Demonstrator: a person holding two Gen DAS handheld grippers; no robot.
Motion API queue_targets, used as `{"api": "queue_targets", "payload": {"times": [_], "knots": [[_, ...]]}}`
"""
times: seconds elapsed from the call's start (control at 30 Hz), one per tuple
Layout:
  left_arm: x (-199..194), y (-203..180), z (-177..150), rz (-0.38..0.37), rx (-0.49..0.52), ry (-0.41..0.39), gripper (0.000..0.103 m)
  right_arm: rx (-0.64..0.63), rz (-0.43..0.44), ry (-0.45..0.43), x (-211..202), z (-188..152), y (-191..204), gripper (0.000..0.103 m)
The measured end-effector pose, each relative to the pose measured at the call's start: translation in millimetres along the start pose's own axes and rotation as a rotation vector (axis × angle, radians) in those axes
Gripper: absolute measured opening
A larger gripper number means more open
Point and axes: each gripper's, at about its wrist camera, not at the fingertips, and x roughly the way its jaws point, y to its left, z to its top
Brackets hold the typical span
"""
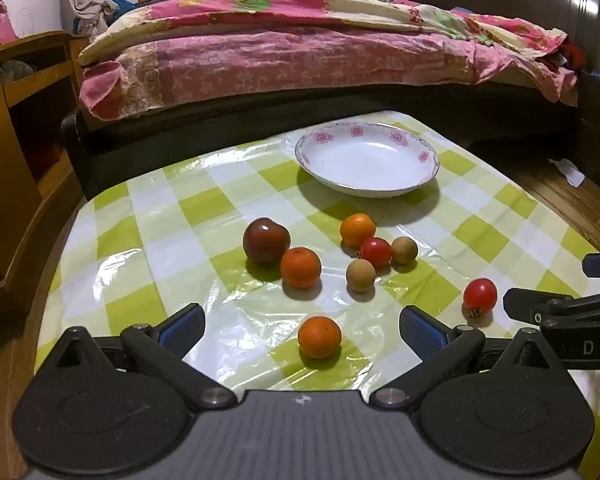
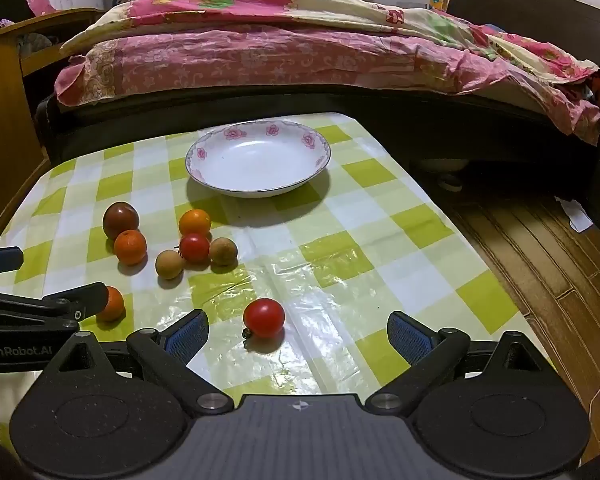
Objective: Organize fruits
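Bedding on the bed (image 1: 300, 40) fills the background at twelve o'clock; I ignore it and work downward in size. My table (image 1: 140, 216), under its green checked cloth, carries everything that matters. At twelve o'clock on it sits the plate (image 1: 424, 156), with nothing in it, so I judge no fruit is sorted yet.

Next comes the dark plum (image 1: 266, 241), at eleven o'clock from my left gripper (image 1: 302, 330), touching a tangerine (image 1: 300, 267). A small cluster lies at one o'clock, well short of the plate.

Closest is the lone tangerine (image 1: 319, 337), lying between the fingers of the left gripper, which is spread wide and holding nothing. The right gripper (image 2: 298, 330) is likewise released, with a cherry tomato (image 2: 264, 317) just ahead, slightly toward its left finger.

To do this well, I would centre each fruit between the pads before closing, squeeze the tomato gently since it likely bruises, and keep the two grippers apart on the way to the plate.
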Motion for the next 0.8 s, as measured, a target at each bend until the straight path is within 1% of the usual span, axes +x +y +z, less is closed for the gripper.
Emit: {"api": "queue_targets", "payload": {"times": [0.2, 0.23, 0.47, 0.57, 0.63, 0.8], "knots": [[-6.0, 0.2, -8.8, 0.002, 0.032, -0.016, 0.103, 0.0, 0.011, 0.005, 0.0, -2.2, -0.2, 0.091], [-1.9, -4.4, -11.3, 0.006, 0.052, -0.013, 0.103, -0.001, 0.011, 0.008, 2.0, -1.9, -0.2, 0.091], [10.9, 0.6, -13.8, -0.042, 0.069, -0.006, 0.103, 0.007, 0.046, 0.051, 13.2, -4.8, -0.6, 0.087], [17.5, -1.7, -15.2, -0.048, 0.091, -0.001, 0.097, 0.002, 0.065, 0.063, 18.9, -3.6, 1.9, 0.084], [21.1, -2.7, -15.2, -0.057, 0.106, 0.001, 0.091, -0.014, 0.067, 0.066, 22.6, -3.0, 4.7, 0.082], [29.2, -1.4, -17.5, -0.085, 0.107, 0.027, 0.078, -0.06, 0.073, 0.049, 29.3, -1.1, 10.8, 0.08]]}}
